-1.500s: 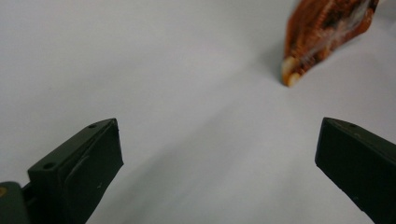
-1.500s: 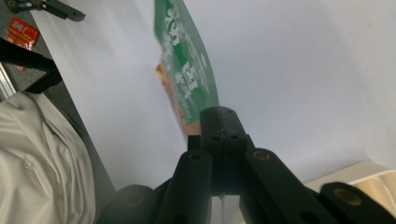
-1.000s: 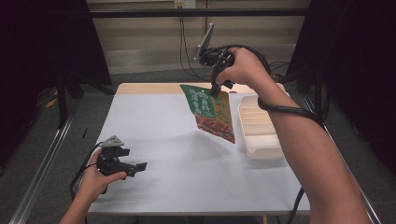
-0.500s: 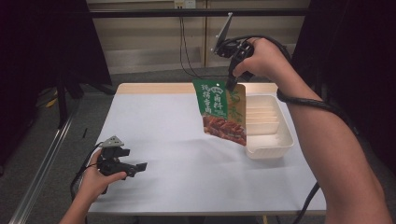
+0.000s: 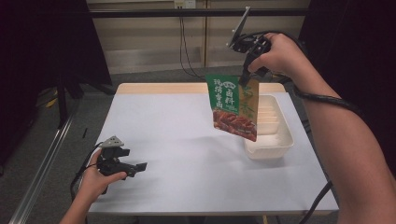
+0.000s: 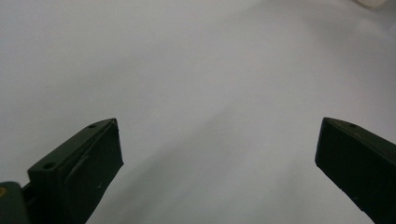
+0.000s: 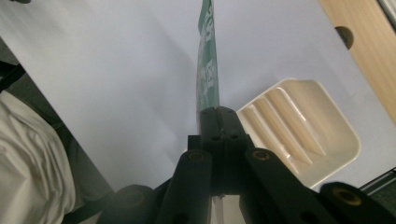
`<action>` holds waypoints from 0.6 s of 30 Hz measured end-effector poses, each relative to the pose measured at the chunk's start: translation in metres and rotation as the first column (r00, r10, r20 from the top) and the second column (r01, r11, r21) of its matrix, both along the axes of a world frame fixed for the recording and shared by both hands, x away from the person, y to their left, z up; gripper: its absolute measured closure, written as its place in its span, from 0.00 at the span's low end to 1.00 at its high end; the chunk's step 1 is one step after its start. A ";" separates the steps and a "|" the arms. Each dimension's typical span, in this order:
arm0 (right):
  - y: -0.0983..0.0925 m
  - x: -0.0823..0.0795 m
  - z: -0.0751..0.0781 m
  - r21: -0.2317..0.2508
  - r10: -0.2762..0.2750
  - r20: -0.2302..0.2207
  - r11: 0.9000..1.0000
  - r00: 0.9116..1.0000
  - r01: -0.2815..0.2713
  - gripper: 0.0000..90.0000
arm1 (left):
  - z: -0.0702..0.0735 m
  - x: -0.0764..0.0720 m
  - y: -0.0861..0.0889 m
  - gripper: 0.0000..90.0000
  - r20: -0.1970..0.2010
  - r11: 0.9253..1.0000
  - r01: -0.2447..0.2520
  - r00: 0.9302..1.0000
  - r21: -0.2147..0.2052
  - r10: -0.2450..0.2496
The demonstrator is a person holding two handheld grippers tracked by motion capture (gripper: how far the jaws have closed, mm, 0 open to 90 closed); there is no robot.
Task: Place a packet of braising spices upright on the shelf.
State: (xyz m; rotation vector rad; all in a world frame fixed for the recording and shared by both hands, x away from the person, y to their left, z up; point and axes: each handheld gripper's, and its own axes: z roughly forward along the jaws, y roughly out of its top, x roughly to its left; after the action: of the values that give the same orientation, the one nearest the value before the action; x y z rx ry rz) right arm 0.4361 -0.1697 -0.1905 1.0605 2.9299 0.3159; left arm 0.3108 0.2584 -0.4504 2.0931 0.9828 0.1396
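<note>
Now we've got the right gripper pinching the green pouch aloft near the tabletop's right edge, beside the white tray; left gripper idles wide. Next, probably, carry right and lower it in.

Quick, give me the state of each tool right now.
Left tool: open, nothing between its jaws, low over the white table.
Right tool: closed on the top edge of the green food pouch, which hangs above the table beside the cream tray.

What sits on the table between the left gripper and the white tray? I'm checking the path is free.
Nothing: in the high view, bare table runs from the left gripper to the white tray.
</note>
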 end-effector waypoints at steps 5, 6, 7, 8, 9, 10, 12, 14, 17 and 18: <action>-0.009 -0.004 0.000 0.002 -0.005 -0.002 1.000 1.000 0.005 1.00 | 0.000 0.000 -0.001 0.00 0.003 1.000 -0.007 1.000 0.000 0.007; -0.009 -0.004 0.000 0.002 -0.005 -0.002 1.000 1.000 0.005 1.00 | 0.000 0.000 -0.001 0.00 0.003 1.000 -0.007 1.000 0.000 0.007; -0.012 -0.006 0.001 -0.004 -0.014 -0.002 1.000 1.000 0.014 1.00 | 0.000 0.000 0.000 0.00 0.000 1.000 -0.004 1.000 0.000 0.004; -0.012 -0.006 0.001 -0.004 -0.014 -0.002 1.000 1.000 0.014 1.00 | 0.000 0.000 0.000 0.00 0.000 1.000 -0.004 1.000 0.000 0.004; -0.016 -0.007 0.001 -0.006 -0.014 0.006 1.000 1.000 0.014 1.00 | 0.000 0.000 0.000 0.00 0.000 1.000 -0.005 1.000 0.000 0.005; -0.016 -0.007 0.001 -0.006 -0.014 0.006 1.000 1.000 0.014 1.00 | 0.000 -0.001 0.000 0.00 0.000 1.000 -0.004 1.000 -0.001 0.004; -0.022 -0.009 0.003 -0.012 -0.029 0.007 1.000 1.000 0.029 1.00 | 0.000 -0.001 -0.001 0.00 0.003 1.000 -0.009 1.000 0.001 0.009; -0.026 -0.011 0.005 -0.010 -0.042 0.006 0.999 0.999 0.042 1.00 | 0.000 -0.001 -0.001 0.00 0.003 1.000 -0.010 1.000 0.001 0.010; -0.033 -0.013 0.006 -0.017 -0.041 0.005 0.999 0.999 0.041 1.00 | 0.000 -0.001 -0.001 0.00 0.004 1.000 -0.011 1.000 0.002 0.011; -0.035 -0.014 0.006 -0.018 -0.045 0.000 0.999 0.999 0.045 1.00 | 0.000 -0.001 -0.001 0.00 0.004 1.000 -0.011 1.000 0.002 0.011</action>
State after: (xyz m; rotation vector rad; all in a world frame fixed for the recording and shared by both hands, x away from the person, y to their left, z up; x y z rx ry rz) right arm 0.4219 -0.2047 -0.1843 1.1230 2.8985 0.2873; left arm 0.3099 0.2576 -0.4505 2.0887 0.9930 0.1502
